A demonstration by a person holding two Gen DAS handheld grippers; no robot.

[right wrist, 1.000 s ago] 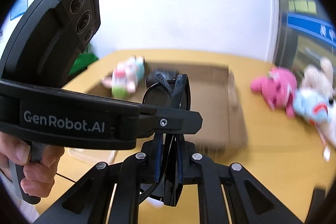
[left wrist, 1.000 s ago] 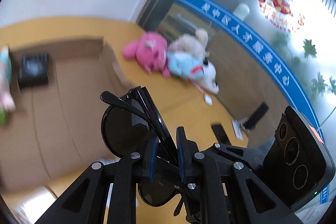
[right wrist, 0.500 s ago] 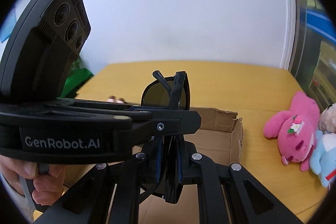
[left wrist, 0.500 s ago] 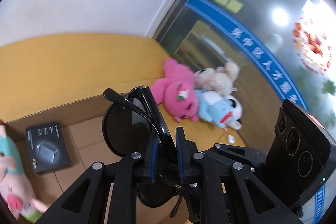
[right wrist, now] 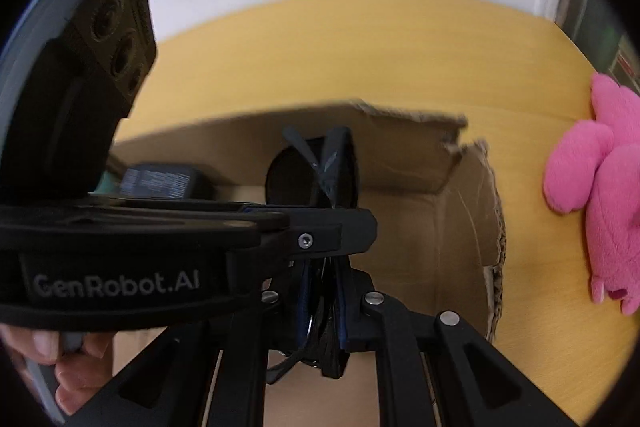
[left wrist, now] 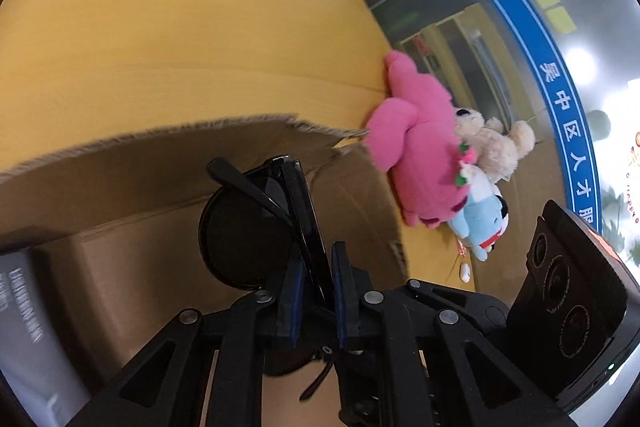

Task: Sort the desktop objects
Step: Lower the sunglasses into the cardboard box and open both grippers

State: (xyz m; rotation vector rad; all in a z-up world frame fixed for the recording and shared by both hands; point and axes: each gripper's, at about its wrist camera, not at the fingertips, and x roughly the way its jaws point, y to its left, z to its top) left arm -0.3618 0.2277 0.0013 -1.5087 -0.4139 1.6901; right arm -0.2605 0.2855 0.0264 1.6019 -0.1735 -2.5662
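Note:
Folded black sunglasses point(left wrist: 244, 239) are clamped between both grippers at once. My left gripper point(left wrist: 316, 267) is shut on the frame, with one dark lens sticking up to the left of its pads. In the right wrist view my right gripper point(right wrist: 322, 279) is shut on the same sunglasses point(right wrist: 288, 179), and the left tool's housing point(right wrist: 112, 223) crosses in front. The glasses hang over the inside of an open cardboard box point(left wrist: 160, 163), near its right end point(right wrist: 460, 227).
A small dark box point(right wrist: 164, 181) lies inside the carton at the left. Pink point(left wrist: 420, 155), beige point(left wrist: 496, 143) and blue point(left wrist: 480, 227) plush toys lie on the yellow table point(left wrist: 180, 27) right of the carton. A hand point(right wrist: 60, 367) grips the left tool.
Both grippers, still holding the sunglasses, have travelled forward and down toward the carton. Its walls and the plush toys now look much larger and closer.

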